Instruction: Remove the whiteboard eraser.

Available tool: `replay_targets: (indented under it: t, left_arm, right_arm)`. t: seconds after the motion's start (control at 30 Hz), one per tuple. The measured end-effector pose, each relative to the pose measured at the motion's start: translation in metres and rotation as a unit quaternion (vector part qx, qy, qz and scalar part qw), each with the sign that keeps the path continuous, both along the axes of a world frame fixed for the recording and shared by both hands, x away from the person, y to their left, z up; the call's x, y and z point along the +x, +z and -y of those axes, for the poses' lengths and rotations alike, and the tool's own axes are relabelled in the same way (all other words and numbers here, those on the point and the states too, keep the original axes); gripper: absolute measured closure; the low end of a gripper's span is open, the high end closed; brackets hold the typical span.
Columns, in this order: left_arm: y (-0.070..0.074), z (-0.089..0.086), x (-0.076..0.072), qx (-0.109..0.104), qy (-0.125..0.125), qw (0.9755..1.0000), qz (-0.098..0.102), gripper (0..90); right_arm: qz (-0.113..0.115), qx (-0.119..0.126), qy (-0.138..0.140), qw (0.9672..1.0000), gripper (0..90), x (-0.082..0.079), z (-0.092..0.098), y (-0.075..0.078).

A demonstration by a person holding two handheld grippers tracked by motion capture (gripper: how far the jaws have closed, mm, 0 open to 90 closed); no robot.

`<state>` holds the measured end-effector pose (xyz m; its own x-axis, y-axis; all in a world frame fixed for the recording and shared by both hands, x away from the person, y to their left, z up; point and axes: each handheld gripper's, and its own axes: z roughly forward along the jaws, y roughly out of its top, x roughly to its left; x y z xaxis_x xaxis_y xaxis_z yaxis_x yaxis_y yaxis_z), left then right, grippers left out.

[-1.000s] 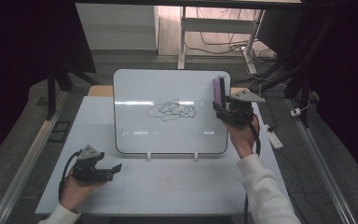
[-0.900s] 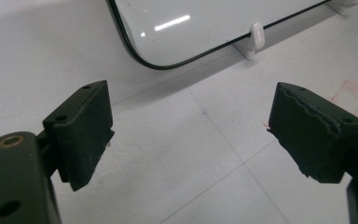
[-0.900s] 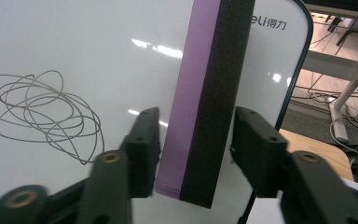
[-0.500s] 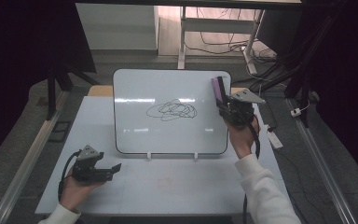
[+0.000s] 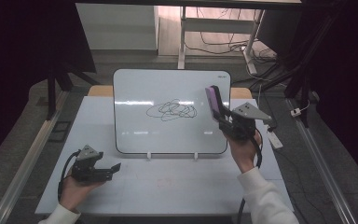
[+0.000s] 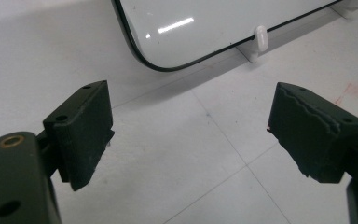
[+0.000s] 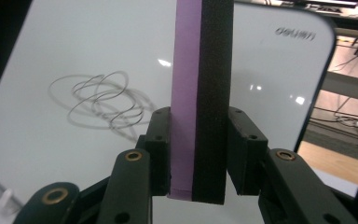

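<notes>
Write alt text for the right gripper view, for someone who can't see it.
The right gripper holds a purple and black eraser upright between its jaws, in front of a whiteboard with a looping black scribble left of the eraser.

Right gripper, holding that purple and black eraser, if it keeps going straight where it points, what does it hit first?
Probably the white whiteboard: the right gripper points its purple-and-black eraser at the board face, right of the black scribble. The remaining gap is unclear.
</notes>
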<state>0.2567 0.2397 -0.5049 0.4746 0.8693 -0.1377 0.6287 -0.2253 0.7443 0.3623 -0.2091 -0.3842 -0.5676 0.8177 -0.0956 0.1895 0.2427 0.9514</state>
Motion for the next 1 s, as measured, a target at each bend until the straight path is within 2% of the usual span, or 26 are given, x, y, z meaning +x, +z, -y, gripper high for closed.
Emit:
replay_targets:
  t: [0.13,0.47,0.53,0.6,0.9,1.0]
  left_arm:
    - [0.0,0.0,0.0,0.001,0.0,1.0,0.0,15.0]
    - [0.002,0.002,-0.002,-0.002,0.0,1.0,0.005,15.3]
    - [0.002,0.002,-0.002,-0.005,-0.001,1.0,0.005,15.3]
    - [0.003,0.003,-0.003,-0.007,-0.003,1.0,0.006,15.4]
    - [0.007,0.012,-0.005,-0.011,-0.016,0.9998,0.01,15.5]
    - [0.009,0.014,-0.006,-0.019,-0.022,0.9995,0.01,15.6]
  right_arm:
    - [-0.011,0.0,0.019,0.9998,65.0,-0.012,0.0,-0.015]
    - [-0.036,0.011,0.043,0.9984,64.9,-0.026,0.0,-0.04]
    - [-0.046,0.018,0.055,0.9973,64.9,-0.029,-0.001,-0.05]
    - [-0.048,0.013,0.06,0.9969,64.9,-0.031,-0.002,-0.055]
    - [-0.057,0.012,0.077,0.9953,64.9,-0.038,-0.006,-0.068]
    - [-0.06,0.012,0.083,0.9947,64.9,-0.04,-0.008,-0.071]
